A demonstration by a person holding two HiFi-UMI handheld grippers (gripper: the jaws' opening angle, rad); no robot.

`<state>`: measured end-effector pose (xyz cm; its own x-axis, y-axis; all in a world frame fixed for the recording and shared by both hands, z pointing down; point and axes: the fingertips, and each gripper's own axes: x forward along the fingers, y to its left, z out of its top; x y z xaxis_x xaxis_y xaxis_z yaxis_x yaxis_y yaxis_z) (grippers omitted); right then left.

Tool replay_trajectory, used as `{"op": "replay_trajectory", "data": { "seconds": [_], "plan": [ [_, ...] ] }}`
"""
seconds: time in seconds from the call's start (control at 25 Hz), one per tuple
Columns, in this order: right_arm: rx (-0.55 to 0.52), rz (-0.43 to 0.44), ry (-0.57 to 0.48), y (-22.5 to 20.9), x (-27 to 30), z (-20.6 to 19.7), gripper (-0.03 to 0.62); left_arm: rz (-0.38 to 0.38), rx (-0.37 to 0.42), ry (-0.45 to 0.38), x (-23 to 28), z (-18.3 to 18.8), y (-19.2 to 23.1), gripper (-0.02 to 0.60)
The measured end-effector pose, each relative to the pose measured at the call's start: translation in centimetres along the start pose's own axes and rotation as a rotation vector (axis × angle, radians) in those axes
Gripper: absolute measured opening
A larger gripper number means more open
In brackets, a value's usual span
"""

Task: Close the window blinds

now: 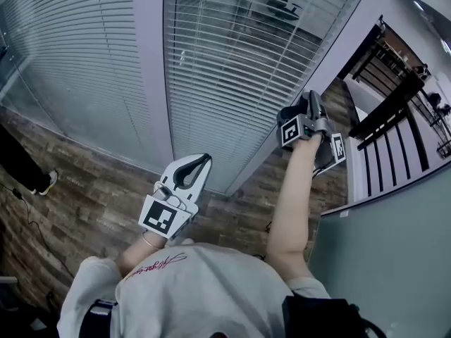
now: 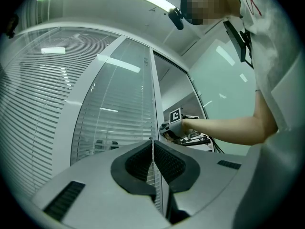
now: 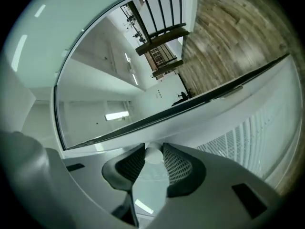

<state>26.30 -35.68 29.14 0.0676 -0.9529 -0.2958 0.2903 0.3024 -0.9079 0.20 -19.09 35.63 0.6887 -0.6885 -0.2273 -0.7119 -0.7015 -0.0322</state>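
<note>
White slatted blinds (image 1: pixel 232 69) hang behind the glass panes, their slats partly tilted so the room beyond shows through. My right gripper (image 1: pixel 312 101) is raised against the grey window frame post (image 1: pixel 331 69) at the right edge of the pane. In the right gripper view its jaws (image 3: pixel 153 149) are shut on a white round knob (image 3: pixel 153 155), pads against both sides. My left gripper (image 1: pixel 206 158) hovers lower, in front of the middle pane, its tips together and nothing held. The left gripper view shows those jaws (image 2: pixel 152 143) shut, facing the blinds (image 2: pixel 114 123).
Wood-pattern floor (image 1: pixel 91 189) runs along the foot of the glass wall. A dark railing (image 1: pixel 387 104) stands at the right and a pale green partition (image 1: pixel 394 259) close by my right side. A person's dark leg and shoe (image 1: pixel 42 182) are at far left.
</note>
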Motion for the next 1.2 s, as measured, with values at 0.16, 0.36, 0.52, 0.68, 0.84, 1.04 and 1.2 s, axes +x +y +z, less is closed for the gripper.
{"op": "replay_trajectory", "data": {
  "seconds": [0.16, 0.36, 0.52, 0.68, 0.84, 1.04, 1.2],
  "plan": [
    [0.04, 0.008, 0.006, 0.0, 0.0, -0.1, 0.13, -0.001, -0.001, -0.002, 0.0, 0.1, -0.2, 0.02],
    [0.061, 0.011, 0.003, -0.4, 0.0, 0.1, 0.13, 0.006, 0.001, -0.002, -0.1, -0.2, 0.1, 0.02],
    [0.15, 0.031, 0.011, -0.4, 0.2, 0.1, 0.13, -0.001, 0.003, 0.001, 0.2, 0.3, 0.1, 0.02],
    [0.238, 0.053, 0.021, -0.3, 0.2, 0.0, 0.13, -0.005, 0.0, 0.006, 0.3, 0.3, 0.0, 0.02],
    [0.252, 0.055, 0.023, -0.6, 0.1, -0.2, 0.13, -0.009, 0.004, 0.001, 0.3, 0.0, 0.0, 0.02],
    [0.179, 0.06, 0.029, -0.3, 0.1, 0.0, 0.132, -0.003, 0.001, 0.008, 0.4, -0.1, 0.1, 0.02],
    [0.081, 0.078, 0.038, 0.5, -0.2, 0.2, 0.133, 0.006, -0.001, 0.015, 0.3, -0.2, 0.6, 0.02]
  ]
}}
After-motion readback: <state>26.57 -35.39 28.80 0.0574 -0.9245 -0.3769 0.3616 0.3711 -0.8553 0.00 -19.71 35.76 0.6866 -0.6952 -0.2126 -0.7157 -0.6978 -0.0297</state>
